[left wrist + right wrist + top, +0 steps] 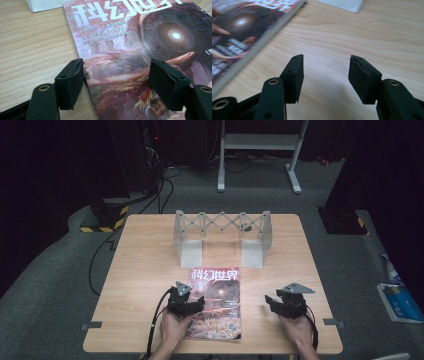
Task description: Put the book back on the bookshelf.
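Magazine (216,302) looks light, floppy and glossy; I'd pinch its left edge, both my left gripper (116,85) and right gripper (325,78) gaping empty

A reddish-brown magazine (216,302) cover is marked with white lettering. The worktop (140,270) is grained pale wood. Black tools (187,302) are seen.

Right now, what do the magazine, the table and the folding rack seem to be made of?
Magazine: paper, with a glossy printed cover that reflects light. Table: pale wood or wood-look laminate, matte, with visible grain lines. Folding rack: probably light grey metal or plastic, with thin crossed bars and flat end plates; the look leaves it open.
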`<state>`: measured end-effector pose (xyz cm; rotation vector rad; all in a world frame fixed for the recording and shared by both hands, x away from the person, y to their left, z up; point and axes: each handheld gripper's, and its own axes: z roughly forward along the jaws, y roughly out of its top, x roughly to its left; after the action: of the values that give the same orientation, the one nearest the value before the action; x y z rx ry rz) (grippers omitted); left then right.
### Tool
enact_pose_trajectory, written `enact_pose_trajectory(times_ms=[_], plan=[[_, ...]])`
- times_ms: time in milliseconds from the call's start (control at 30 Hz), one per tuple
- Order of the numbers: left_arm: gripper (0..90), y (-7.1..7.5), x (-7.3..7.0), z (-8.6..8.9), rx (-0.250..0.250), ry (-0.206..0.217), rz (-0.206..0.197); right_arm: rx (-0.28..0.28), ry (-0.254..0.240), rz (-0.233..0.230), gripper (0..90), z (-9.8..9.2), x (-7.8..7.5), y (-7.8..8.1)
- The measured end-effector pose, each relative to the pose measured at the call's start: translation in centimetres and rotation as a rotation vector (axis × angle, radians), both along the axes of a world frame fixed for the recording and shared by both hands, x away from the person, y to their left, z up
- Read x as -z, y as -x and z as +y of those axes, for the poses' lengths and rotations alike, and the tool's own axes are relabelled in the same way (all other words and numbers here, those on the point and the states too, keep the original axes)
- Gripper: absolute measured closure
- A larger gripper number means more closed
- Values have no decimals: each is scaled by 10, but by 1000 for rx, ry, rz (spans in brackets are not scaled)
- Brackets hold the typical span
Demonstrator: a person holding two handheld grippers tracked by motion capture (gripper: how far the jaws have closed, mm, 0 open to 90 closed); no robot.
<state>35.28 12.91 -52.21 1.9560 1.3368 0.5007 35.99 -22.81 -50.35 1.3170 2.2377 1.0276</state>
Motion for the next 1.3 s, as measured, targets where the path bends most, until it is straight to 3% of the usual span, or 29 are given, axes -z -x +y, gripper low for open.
enact_pose_trajectory(times_ms=[33, 233, 300, 467, 933, 1300], plan=[[288, 0, 1, -2, -2, 11, -3, -33, -8, 18, 456, 9, 0, 0], [287, -3, 1, -7, 5, 19, -4, -81, -38, 68, 449, 27, -2, -2], [287, -3, 1, -11, 3, 17, -6, -104, -50, 105, 445, 35, -3, -4], [287, -2, 1, -13, 0, 14, -5, -133, -39, 126, 436, 48, -5, -9], [287, 4, 2, -23, 30, 19, -12, -87, -15, 205, 410, 61, -1, -24], [284, 3, 1, -29, 54, 23, 0, -79, 27, 222, 412, 71, 1, -35]])
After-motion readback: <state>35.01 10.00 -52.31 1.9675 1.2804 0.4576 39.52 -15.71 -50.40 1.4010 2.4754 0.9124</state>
